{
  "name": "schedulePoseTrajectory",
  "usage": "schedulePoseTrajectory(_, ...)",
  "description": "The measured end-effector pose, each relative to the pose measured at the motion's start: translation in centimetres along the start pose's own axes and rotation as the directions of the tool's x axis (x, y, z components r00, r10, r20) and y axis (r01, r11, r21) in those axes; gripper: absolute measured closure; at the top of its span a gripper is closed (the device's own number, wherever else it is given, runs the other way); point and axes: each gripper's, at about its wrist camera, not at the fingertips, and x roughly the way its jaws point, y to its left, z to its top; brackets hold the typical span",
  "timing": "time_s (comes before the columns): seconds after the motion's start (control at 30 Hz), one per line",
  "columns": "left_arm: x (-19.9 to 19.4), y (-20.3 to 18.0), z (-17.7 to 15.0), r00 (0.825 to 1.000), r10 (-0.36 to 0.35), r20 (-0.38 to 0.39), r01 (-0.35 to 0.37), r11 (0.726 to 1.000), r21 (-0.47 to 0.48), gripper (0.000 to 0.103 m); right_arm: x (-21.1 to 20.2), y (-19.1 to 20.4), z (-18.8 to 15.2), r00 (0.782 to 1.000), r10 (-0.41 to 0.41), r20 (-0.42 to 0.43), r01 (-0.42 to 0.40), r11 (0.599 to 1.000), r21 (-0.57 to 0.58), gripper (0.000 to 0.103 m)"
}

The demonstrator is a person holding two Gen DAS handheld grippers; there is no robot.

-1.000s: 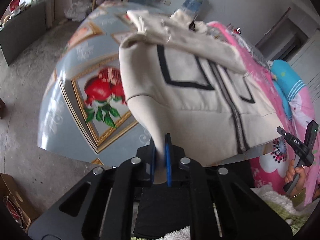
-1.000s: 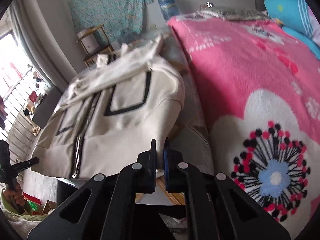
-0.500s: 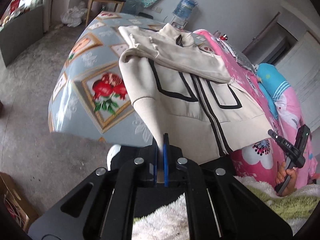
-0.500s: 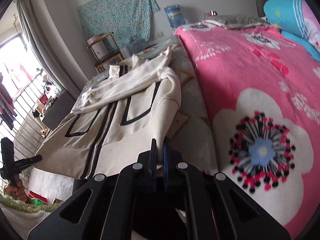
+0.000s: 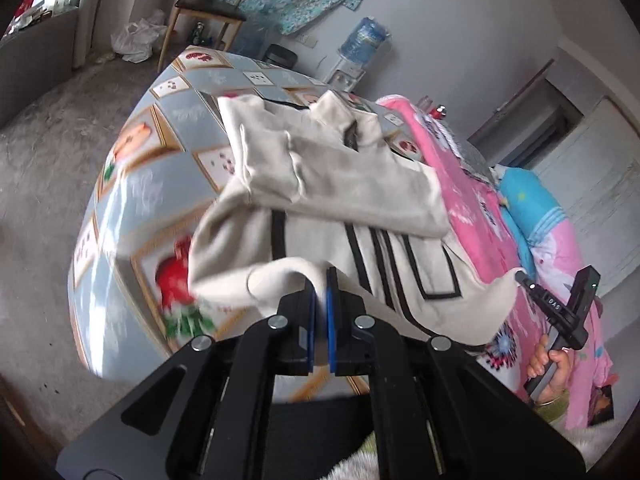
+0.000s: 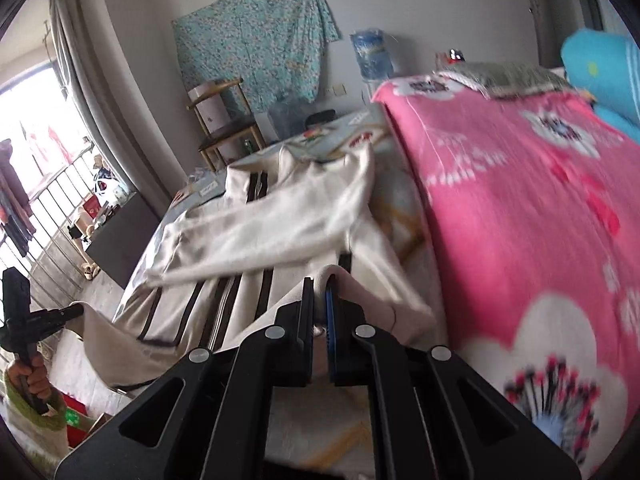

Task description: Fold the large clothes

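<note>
A cream jacket with black stripes lies on the table, whose cloth shows fruit pictures; a sleeve is folded across its chest; the left gripper is closed on the hem's near corner, the right gripper closed on the other corner, both corners lifted; a pink flowered blanket lies just beside the jacket; a water bottle, chair and hanging teal cloth stand behind; the lettering on the right gripper's handle is too small to read.
</note>
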Motion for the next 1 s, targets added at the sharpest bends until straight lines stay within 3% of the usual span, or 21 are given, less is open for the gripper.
schedulePoseTrajectory(0.13,3.8,2.0,4.2,0.999,0.043,-0.010,-0.044,0.998,-0.054,0.094,6.7,-2.0,4.1,0.999,-0.006,-0.033,0.008,0.997,0.074,0.098)
schedulePoseTrajectory(0.2,6.3,3.7,5.6,0.997,0.080,-0.022,-0.081,0.993,-0.089,0.091,10.2,-3.2,4.9,0.997,-0.002,-0.081,0.011,0.994,0.110,0.092)
schedulePoseTrajectory(0.3,8.8,5.6,6.2,0.990,0.123,-0.073,-0.132,0.980,-0.146,0.076,14.2,-4.7,4.9,0.983,-0.044,-0.178,0.071,0.986,0.148,0.070)
schedulePoseTrajectory(0.37,8.0,5.6,6.0,0.984,0.179,-0.019,-0.180,0.974,-0.135,0.045,13.7,-5.2,4.6,0.986,-0.040,-0.159,0.067,0.984,0.168,0.049)
schedulePoseTrajectory(0.43,6.3,5.8,5.6,0.982,0.181,0.043,-0.176,0.978,-0.111,0.040,12.2,-5.6,4.1,0.991,-0.041,-0.131,0.064,0.983,0.173,0.036)
schedulePoseTrajectory(0.57,3.9,5.7,4.4,0.979,0.199,0.036,-0.196,0.978,-0.076,0.040,8.9,-6.9,2.4,0.992,-0.038,-0.121,0.063,0.976,0.210,0.031)
schedulePoseTrajectory(0.7,3.5,3.8,0.6,0.987,0.139,-0.075,-0.140,0.990,0.003,0.039,6.4,-7.7,-0.9,0.984,-0.002,-0.177,0.054,0.956,0.287,0.028)
schedulePoseTrajectory(0.8,4.4,3.7,-2.8,0.980,0.083,-0.179,-0.096,0.993,-0.064,0.039,5.4,-7.9,-3.1,0.976,-0.024,-0.218,0.094,0.943,0.320,0.028)
schedulePoseTrajectory(0.9,4.9,5.3,-4.2,0.988,0.018,-0.154,-0.047,0.981,-0.187,0.039,5.7,-8.2,-4.8,0.973,0.059,-0.221,0.034,0.918,0.396,0.028)
schedulePoseTrajectory(1.0,5.3,8.0,-4.4,0.996,-0.062,-0.057,0.038,0.935,-0.354,0.039,6.7,-8.5,-5.3,0.973,0.102,-0.206,-0.002,0.899,0.437,0.027)
